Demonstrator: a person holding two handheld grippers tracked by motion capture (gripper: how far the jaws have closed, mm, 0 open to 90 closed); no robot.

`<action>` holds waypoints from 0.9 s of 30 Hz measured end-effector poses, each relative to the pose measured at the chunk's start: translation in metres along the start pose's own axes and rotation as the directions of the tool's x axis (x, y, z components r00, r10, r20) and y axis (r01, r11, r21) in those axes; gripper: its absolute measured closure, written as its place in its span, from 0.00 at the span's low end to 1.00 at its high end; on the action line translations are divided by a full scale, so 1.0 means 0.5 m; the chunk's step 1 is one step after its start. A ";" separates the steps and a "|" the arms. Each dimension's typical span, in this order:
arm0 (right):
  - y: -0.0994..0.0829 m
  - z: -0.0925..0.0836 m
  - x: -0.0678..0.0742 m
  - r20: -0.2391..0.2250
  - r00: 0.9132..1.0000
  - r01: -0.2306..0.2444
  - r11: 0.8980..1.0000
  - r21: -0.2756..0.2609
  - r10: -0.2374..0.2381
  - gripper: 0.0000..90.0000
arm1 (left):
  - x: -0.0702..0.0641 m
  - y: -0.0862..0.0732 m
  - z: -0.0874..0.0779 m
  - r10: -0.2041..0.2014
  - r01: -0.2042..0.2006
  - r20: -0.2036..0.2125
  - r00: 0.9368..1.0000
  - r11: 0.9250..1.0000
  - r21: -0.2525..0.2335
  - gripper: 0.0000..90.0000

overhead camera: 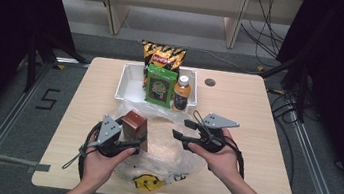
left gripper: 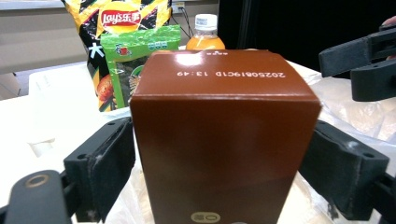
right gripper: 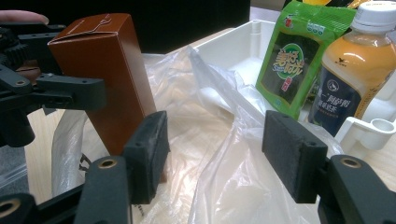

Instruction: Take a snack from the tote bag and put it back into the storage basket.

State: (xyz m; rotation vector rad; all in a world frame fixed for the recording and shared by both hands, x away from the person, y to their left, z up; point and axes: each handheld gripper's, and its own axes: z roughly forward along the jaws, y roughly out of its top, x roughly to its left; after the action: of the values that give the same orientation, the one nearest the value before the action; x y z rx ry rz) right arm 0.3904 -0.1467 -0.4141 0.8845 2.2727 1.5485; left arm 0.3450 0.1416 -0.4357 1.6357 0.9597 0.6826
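A brown carton [overhead camera: 135,122] stands upright over a clear plastic bag [overhead camera: 168,152] in the middle of the table. My left gripper [overhead camera: 130,139] is shut on it, with a pad pressed against each side of the carton [left gripper: 224,116]. My right gripper [overhead camera: 181,128] points left toward the carton from the bag's right side. Its jaws are open, and in the right gripper view [right gripper: 215,149] a loose fold of the bag [right gripper: 233,154] rises between the pads without being pinched. The carton [right gripper: 112,70] is just beyond its left pad.
A white tray [overhead camera: 127,78] at the back of the table holds a chip bag [overhead camera: 163,55], a green seaweed packet [overhead camera: 160,86] and an orange drink bottle [overhead camera: 181,93]. A yellow smiley print [overhead camera: 146,182] shows on the bag near the front edge.
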 end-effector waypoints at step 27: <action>-0.001 -0.003 -0.007 -0.006 1.000 0.001 1.000 0.012 -0.001 0.46 | 0.004 0.008 -0.011 -0.029 0.028 -0.020 0.999 0.998 -0.048 0.41</action>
State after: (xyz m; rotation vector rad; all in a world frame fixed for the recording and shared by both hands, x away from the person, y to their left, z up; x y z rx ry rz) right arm 0.3919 -0.1501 -0.4143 0.8837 2.2881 1.5407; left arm 0.3424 0.1455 -0.4304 1.5731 0.9730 0.6990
